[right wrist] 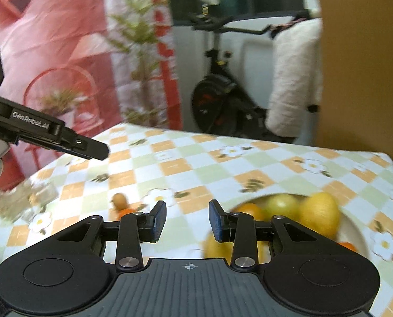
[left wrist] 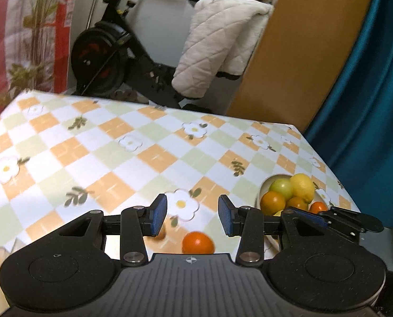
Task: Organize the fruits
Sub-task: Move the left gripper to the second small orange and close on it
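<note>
Orange and loose on the checked surface [left wrist: 112, 142], one small orange fruit [left wrist: 198, 242] lay just below and between the left gripper [left wrist: 192, 218] fingers, close in front of that tool's body. Those blue-padded fingers [left wrist: 158, 218] stood apart with nothing between them, clear of the fruit. To the right, near the surface's edge, a pale bowl [left wrist: 265, 185] already held a lemon [left wrist: 303, 186], a green fruit [left wrist: 282, 187] and several oranges. The right gripper [right wrist: 187, 220] hung beside the bowl, its fingers also parted and empty. A brown fruit [right wrist: 119, 200] sat near the orange one. By my judgement the left hand was nearer the stray orange, which, being round, offered no preferred axis.
</note>
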`<state>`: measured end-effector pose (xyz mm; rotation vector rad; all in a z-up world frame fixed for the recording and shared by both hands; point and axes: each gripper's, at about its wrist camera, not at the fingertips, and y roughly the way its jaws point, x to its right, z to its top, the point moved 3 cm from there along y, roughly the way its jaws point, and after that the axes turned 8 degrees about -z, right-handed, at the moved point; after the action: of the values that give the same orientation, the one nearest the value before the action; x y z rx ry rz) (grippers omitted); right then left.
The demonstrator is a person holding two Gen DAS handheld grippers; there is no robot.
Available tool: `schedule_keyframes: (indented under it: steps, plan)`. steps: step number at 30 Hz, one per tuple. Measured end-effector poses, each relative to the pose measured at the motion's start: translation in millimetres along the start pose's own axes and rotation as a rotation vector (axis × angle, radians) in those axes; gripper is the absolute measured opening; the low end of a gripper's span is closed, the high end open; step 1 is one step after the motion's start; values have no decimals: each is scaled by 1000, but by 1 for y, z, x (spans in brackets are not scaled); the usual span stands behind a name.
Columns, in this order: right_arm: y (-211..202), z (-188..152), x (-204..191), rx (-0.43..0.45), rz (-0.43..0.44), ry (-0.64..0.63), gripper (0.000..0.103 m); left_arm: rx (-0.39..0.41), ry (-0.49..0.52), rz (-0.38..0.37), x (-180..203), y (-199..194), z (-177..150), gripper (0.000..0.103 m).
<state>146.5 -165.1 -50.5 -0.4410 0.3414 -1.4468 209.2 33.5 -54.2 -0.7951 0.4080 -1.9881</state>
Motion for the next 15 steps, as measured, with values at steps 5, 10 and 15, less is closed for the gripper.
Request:
schedule_keyframes:
  steps: [5, 10, 15]
  plan:
    - [22, -2, -36, -50, 44, -111, 33, -15, -48, -37, -11, 17, -14, 45]
    - [40, -9, -60, -99, 66, -180, 33, -49, -29, -68, -14, 34, -28, 45]
    - [53, -10, -69, -129, 77, -191, 34, -50, -53, -96, -21, 43, -32, 45]
